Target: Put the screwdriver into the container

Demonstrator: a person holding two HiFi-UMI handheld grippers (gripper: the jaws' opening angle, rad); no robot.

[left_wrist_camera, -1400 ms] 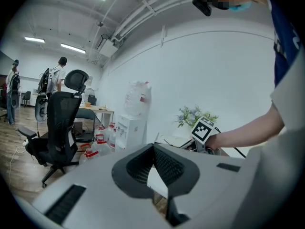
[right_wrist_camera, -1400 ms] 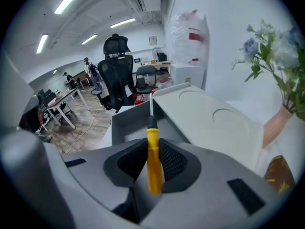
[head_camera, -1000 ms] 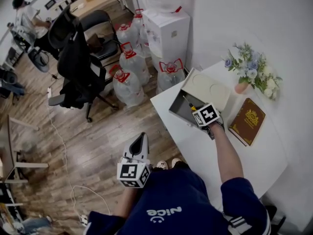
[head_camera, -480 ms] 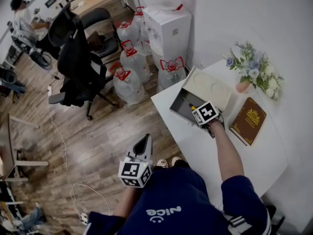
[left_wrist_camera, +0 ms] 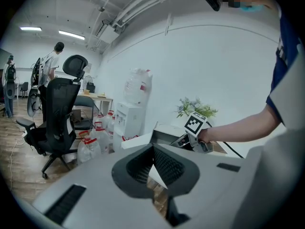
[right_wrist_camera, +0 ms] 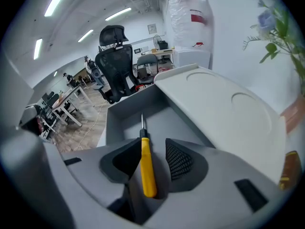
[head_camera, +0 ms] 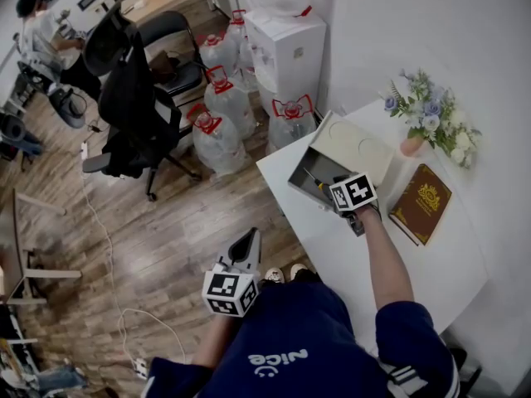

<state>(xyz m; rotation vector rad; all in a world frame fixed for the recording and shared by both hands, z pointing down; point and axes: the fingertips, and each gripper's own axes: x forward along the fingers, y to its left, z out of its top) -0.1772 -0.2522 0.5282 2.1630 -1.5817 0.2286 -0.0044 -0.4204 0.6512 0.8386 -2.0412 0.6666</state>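
Starting with the right gripper (head_camera: 330, 182): parked at the near edge of the grey container (head_camera: 300, 172), a bit right of centre in the head view, tipped down into it. Just been opening the jaws, and now standing wide apart. Not clamping anything. Got the yellow-handled screwdriver (right_wrist_camera: 147, 168) lying loose in the gap though, handle leaning on the left-hand pad with clear daylight on the other side, metal tip poking forward over the container's floor. Can't tell whether touching that floor or not.

As for the container: open, pale lid (head_camera: 358, 146) flipped back toward the upper right, sitting on the corner of a white table (head_camera: 415, 280). Just right of it, a brown book (head_camera: 421, 204). Above the book, a bunch of flowers (head_camera: 431, 118).

Then the left gripper (head_camera: 247, 240): hanging at lower centre of the head view, out over the wooden floor (head_camera: 158, 255), well apart from the table. Jaw tips pinched together, nothing between them.

Also around: big water bottles (head_camera: 217, 143) and a white dispenser (head_camera: 286, 56) up top, black office chair (head_camera: 133, 106) at upper left.
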